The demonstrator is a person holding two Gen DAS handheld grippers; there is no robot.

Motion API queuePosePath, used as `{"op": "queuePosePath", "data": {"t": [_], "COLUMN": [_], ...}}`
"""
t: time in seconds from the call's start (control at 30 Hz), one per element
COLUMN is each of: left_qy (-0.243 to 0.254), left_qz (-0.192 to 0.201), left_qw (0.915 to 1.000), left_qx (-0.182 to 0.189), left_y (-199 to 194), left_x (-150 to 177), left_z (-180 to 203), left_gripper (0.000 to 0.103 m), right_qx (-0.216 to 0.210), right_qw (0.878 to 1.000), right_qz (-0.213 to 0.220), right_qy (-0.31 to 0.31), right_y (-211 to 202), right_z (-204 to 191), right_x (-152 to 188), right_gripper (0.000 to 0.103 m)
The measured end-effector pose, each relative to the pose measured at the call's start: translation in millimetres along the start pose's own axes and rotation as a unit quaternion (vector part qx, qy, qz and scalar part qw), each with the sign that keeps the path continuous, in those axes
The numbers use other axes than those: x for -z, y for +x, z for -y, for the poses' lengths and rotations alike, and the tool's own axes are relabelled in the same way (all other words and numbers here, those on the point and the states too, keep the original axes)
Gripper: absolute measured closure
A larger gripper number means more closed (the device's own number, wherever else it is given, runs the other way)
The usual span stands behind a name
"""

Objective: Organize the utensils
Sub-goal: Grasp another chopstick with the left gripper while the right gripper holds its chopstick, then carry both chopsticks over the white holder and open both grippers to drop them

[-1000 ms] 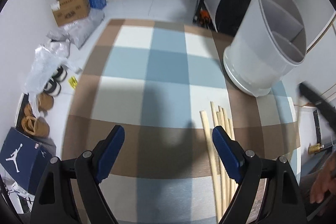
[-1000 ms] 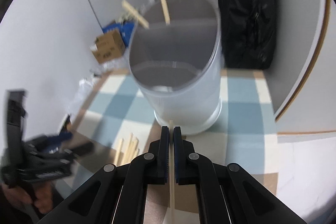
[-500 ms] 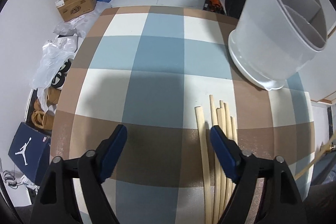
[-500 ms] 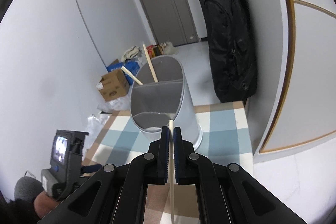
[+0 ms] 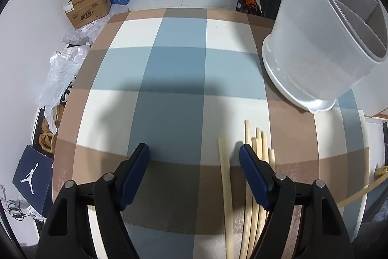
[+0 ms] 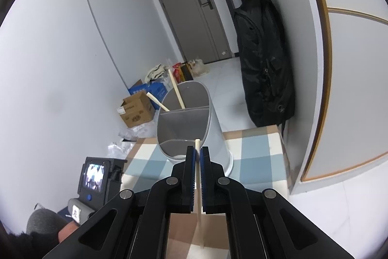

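Right gripper (image 6: 198,154), blue-padded fingers clamped on a pale, slender wooden chopstick (image 6: 199,186), now raised farther from the smooth grey partitioned holder (image 6: 186,123), which keeps two sticks. Left gripper (image 5: 194,159), fingers spread wide, empty, has edged nearer the loose chopsticks (image 5: 257,162) on the checked cloth (image 5: 174,69).

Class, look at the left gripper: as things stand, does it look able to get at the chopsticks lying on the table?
Probably yes. The left gripper is open just above the chopsticks on the table, one finger already over them. Nothing lies between; the holder stands farther back.
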State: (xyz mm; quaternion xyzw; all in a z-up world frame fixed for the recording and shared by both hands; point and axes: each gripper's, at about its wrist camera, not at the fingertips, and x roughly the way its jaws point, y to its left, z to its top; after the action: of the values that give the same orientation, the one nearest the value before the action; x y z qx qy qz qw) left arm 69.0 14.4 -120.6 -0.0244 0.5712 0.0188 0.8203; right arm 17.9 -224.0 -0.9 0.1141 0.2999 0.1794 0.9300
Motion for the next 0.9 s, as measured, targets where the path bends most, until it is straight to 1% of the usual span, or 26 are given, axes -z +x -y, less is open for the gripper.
{"op": "queuePosePath", "data": {"t": [0.03, 0.13, 0.23, 0.27, 0.3, 0.33, 0.37, 0.43, 0.47, 0.57, 0.7, 0.8, 0.9], "left_qy": [0.002, 0.0, 0.002, 0.006, 0.01, 0.014, 0.017, 0.016, 0.013, -0.009, -0.032, -0.036, -0.032], "left_qz": [0.0, 0.004, 0.011, 0.013, 0.016, 0.018, 0.019, 0.019, 0.019, 0.018, 0.029, 0.057, 0.093], "left_qw": [1.0, 1.0, 0.9999, 0.9999, 0.9998, 0.9997, 0.9996, 0.9995, 0.9994, 0.999, 0.9978, 0.9961, 0.9933], "left_qx": [0.0, 0.002, 0.005, 0.007, 0.01, 0.013, 0.016, 0.021, 0.026, 0.04, 0.051, 0.057, 0.061], "left_y": [1, 2, 0, -1, -2, -2, -3, -3, -3, -4, -10, -24, -42], "left_x": [-1, -3, -2, -1, 0, 0, 0, 1, 1, -1, -1, -2, -2], "left_z": [1, 0, 1, 2, 4, 6, 6, 5, 3, -5, -12, -14, -12], "left_gripper": [0.032, 0.038, 0.049, 0.06, 0.072, 0.078, 0.087, 0.093, 0.1, 0.1, 0.1, 0.1, 0.1], "right_qx": [-0.001, -0.002, -0.003, -0.003, -0.003, -0.003, -0.003, -0.003, -0.002, -0.002, -0.001, -0.001, -0.003], "right_qw": [1.0, 1.0, 1.0, 1.0, 1.0, 1.0, 1.0, 1.0, 1.0, 1.0, 1.0, 1.0, 1.0], "right_qz": [0.0, 0.001, 0.002, 0.002, 0.002, 0.002, 0.002, 0.002, 0.002, 0.003, 0.006, 0.009, 0.015], "right_qy": [0.001, 0.002, 0.001, 0.002, 0.002, 0.003, 0.003, 0.005, 0.004, 0.004, 0.004, 0.003, 0.001], "right_y": [0, -2, -3, -2, -3, -3, -2, -2, -2, -2, -3, -5, -8], "right_z": [1, 1, 1, 1, 1, 2, 2, 2, 2, 1, 1, 0, -3], "right_x": [0, 0, 0, 0, 0, 0, 0, 0, 0, 0, -1, -2, -2], "right_gripper": [0.1, 0.1, 0.1, 0.1, 0.1, 0.1, 0.1, 0.1, 0.1, 0.1, 0.1, 0.1, 0.1]}}
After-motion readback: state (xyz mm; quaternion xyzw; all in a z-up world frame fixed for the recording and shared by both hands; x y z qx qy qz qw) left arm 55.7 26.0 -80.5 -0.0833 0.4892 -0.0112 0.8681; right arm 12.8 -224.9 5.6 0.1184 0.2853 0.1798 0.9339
